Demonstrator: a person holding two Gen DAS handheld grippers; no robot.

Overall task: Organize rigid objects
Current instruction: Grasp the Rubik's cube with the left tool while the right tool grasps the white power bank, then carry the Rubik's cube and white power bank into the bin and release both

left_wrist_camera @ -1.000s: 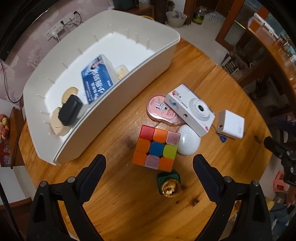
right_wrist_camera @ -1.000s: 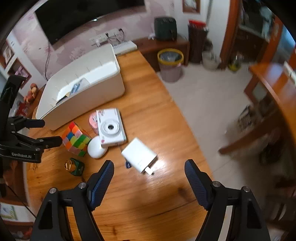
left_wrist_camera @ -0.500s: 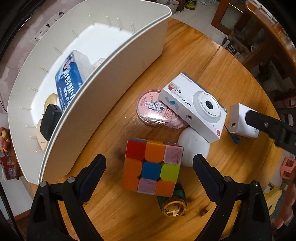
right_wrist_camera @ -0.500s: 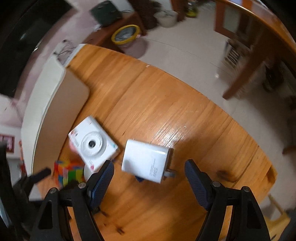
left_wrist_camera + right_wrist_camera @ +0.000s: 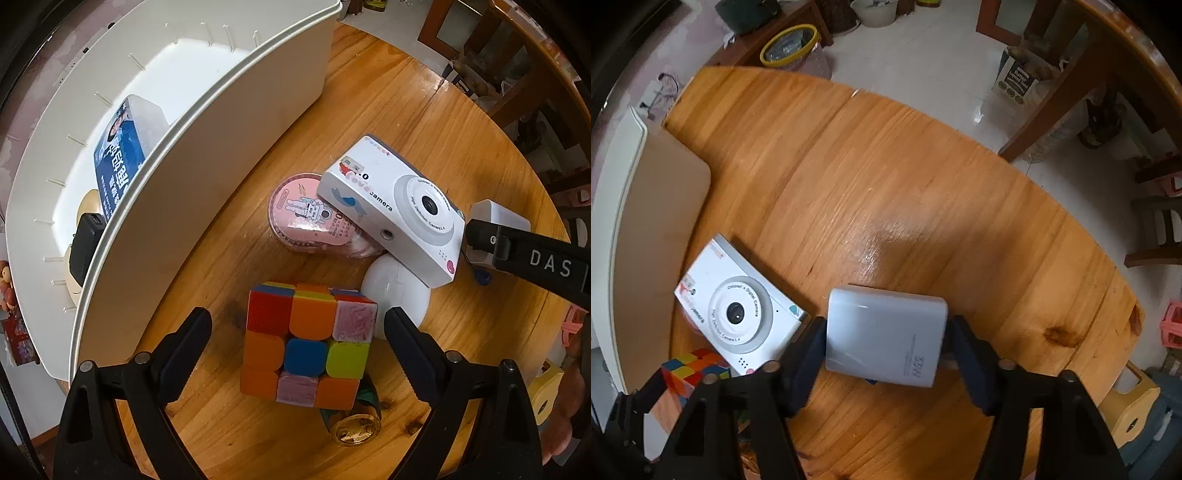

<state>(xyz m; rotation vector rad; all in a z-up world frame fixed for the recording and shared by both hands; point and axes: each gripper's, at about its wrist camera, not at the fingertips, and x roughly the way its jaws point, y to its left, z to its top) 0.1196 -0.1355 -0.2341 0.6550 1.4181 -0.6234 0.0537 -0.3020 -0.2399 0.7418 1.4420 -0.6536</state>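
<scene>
On the surface (image 5: 886,192): our right gripper (image 5: 886,343) is closing its jaws on the white charger (image 5: 886,332).
Left gripper (image 5: 297,328): our jaws gape wide around the puzzle cube (image 5: 306,347).

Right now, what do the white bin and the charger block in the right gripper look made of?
White bin: looks like matte moulded plastic, with a rounded rim and moulded inner ribs. Charger block: likely smooth satin plastic, with rounded edges, a soft sheen and printed grey text.

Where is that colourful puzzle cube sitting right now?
In the left wrist view the multicoloured puzzle cube sits on the round wooden table, between the left gripper fingers, beside a white egg-shaped case.
</scene>
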